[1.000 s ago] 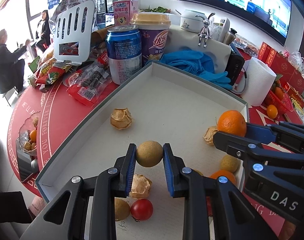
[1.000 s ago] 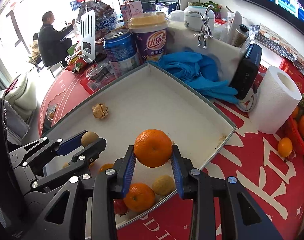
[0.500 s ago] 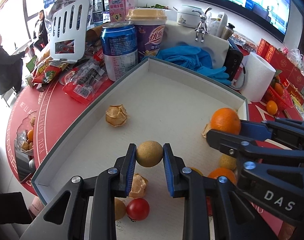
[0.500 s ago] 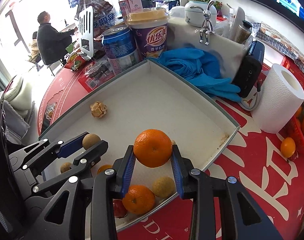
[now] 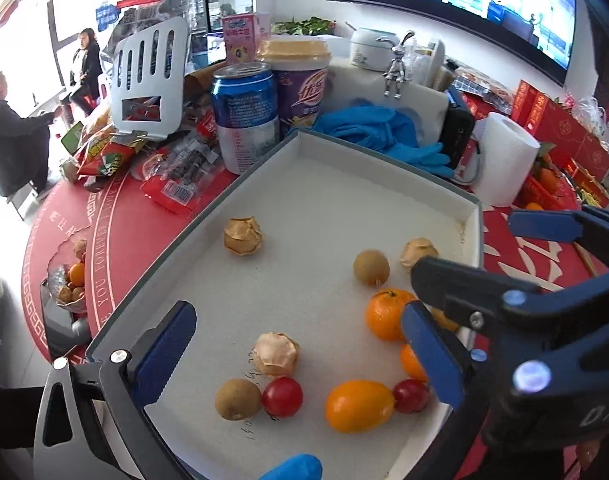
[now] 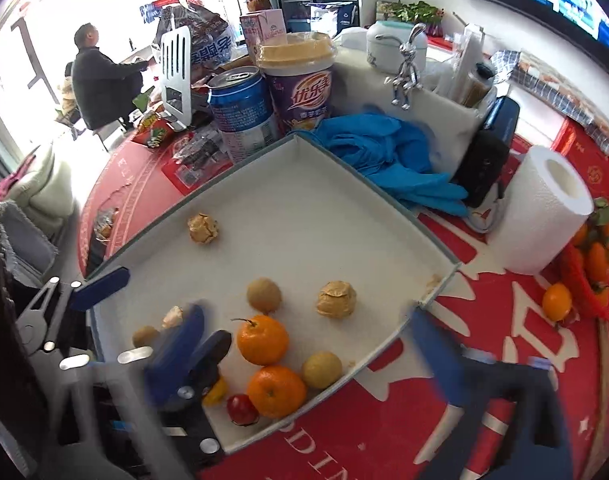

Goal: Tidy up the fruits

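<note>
Both grippers are hanging wide apart over the white tray [image 5: 384, 160], neither holding anything. The left gripper [image 5: 300, 354] is spanning a papery husk [image 5: 275, 354], with a cherry tomato [image 5: 282, 397] and a brown longan [image 5: 238, 399] just below it. The right gripper [image 6: 304, 354] is framing two oranges [image 6: 262, 339]. The oranges look firm and light, best taken across their middles; the tomato looks slick and easily crushed. The tray wall and neighbouring fruit are crowding any approach.
</note>
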Demonstrator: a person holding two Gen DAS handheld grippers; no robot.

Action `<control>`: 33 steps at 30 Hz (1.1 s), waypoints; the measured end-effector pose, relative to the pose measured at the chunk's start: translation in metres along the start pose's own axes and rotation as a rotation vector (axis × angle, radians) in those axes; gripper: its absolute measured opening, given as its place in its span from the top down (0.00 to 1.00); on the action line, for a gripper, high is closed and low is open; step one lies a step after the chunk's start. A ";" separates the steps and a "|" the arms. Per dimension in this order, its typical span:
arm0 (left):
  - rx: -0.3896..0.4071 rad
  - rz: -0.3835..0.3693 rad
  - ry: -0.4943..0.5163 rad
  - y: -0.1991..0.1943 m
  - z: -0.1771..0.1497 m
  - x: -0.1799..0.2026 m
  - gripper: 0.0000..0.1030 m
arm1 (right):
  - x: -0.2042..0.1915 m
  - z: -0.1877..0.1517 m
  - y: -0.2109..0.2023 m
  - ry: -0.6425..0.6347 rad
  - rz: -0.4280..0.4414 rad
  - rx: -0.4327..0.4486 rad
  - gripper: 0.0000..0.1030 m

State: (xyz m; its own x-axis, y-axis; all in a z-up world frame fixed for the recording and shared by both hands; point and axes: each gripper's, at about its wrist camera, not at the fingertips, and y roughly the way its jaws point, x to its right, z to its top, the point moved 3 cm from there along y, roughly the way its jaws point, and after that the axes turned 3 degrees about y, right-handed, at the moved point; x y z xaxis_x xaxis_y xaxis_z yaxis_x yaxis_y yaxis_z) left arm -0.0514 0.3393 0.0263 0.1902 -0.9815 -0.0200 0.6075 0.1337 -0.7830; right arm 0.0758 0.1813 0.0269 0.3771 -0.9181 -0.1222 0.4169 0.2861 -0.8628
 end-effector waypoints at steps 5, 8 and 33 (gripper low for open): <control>-0.018 0.014 0.016 -0.002 -0.003 0.004 0.00 | 0.003 -0.005 -0.002 0.004 -0.026 -0.022 0.00; -0.044 0.018 0.019 -0.002 -0.006 0.007 0.00 | 0.006 -0.007 -0.004 0.014 -0.030 -0.028 0.00; -0.046 0.101 0.084 -0.009 -0.009 0.023 0.00 | 0.016 -0.020 -0.007 0.018 -0.054 -0.040 0.00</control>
State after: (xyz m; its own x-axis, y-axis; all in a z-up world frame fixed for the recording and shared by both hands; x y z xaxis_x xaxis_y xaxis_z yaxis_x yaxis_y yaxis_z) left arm -0.0589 0.3143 0.0272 0.1820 -0.9718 -0.1501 0.5520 0.2273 -0.8023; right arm 0.0620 0.1592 0.0213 0.3402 -0.9366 -0.0835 0.4023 0.2252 -0.8874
